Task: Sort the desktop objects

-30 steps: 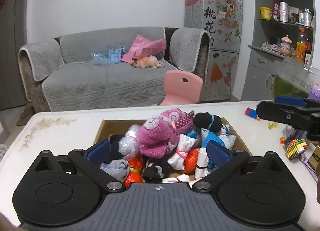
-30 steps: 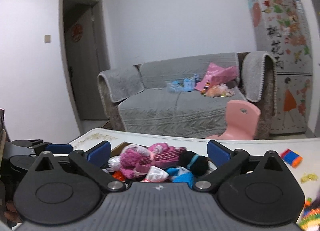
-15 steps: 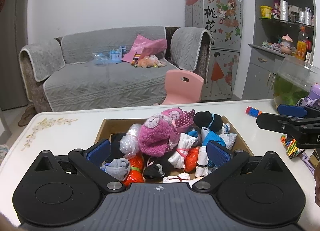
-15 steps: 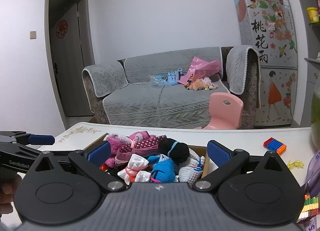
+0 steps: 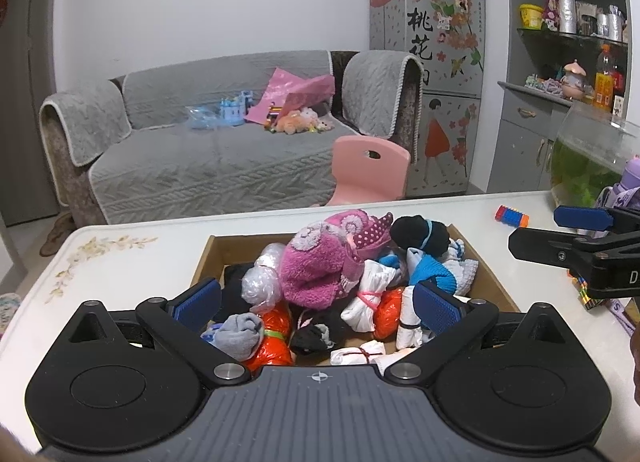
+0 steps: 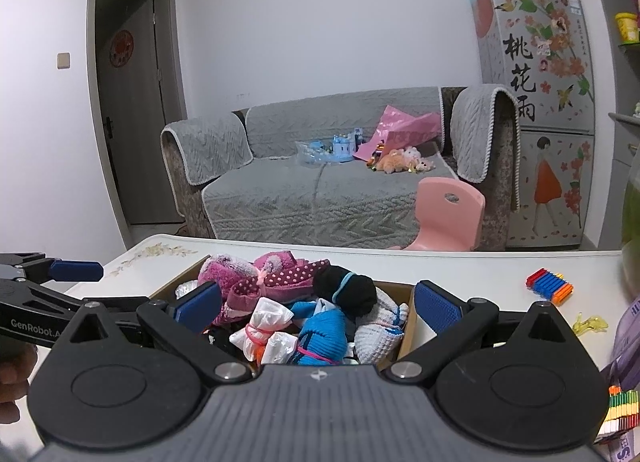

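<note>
Left hand-held gripper: hovering released over brown cardboard box of bundled socks.
Right hand-held gripper: hovering released, box's 3 o'clock side.

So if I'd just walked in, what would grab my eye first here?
Probably the cardboard box on the white table, heaped with rolled socks and a fluffy pink slipper. Both open claws, left and right, hover just in front of it. Behind, a small pink chair stands before the grey sofa.
</note>
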Tool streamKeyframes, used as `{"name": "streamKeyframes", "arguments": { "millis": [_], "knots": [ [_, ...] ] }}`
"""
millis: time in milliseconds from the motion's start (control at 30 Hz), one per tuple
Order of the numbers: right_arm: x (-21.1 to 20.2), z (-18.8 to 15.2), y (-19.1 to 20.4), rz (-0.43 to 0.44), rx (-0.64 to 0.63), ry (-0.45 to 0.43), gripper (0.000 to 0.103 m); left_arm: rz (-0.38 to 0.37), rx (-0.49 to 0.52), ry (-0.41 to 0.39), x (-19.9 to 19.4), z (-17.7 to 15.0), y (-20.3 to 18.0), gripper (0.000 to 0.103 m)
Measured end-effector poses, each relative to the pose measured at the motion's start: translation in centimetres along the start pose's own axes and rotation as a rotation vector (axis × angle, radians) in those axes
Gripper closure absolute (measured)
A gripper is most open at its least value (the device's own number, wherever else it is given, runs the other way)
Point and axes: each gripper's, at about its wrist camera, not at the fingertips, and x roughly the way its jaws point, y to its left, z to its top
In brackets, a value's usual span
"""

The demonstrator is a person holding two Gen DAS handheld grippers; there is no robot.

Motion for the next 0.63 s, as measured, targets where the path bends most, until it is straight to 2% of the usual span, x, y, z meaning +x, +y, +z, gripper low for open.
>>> {"name": "streamKeyframes", "arguments": {
  "millis": [333, 633],
  "knots": [
    [0.12, -0.12, -0.10, -0.002, -0.006, 0.014, 0.001, -0.007, 0.020, -0.014, -0.25, -0.17, -0.31, 0.000],
    [0.14, -0.12, 0.04, -0.005, -0.009, 0.016, 0.001, 0.017, 0.025, -0.037, -0.26, -0.10, -0.17, 0.000]
  ]
}}
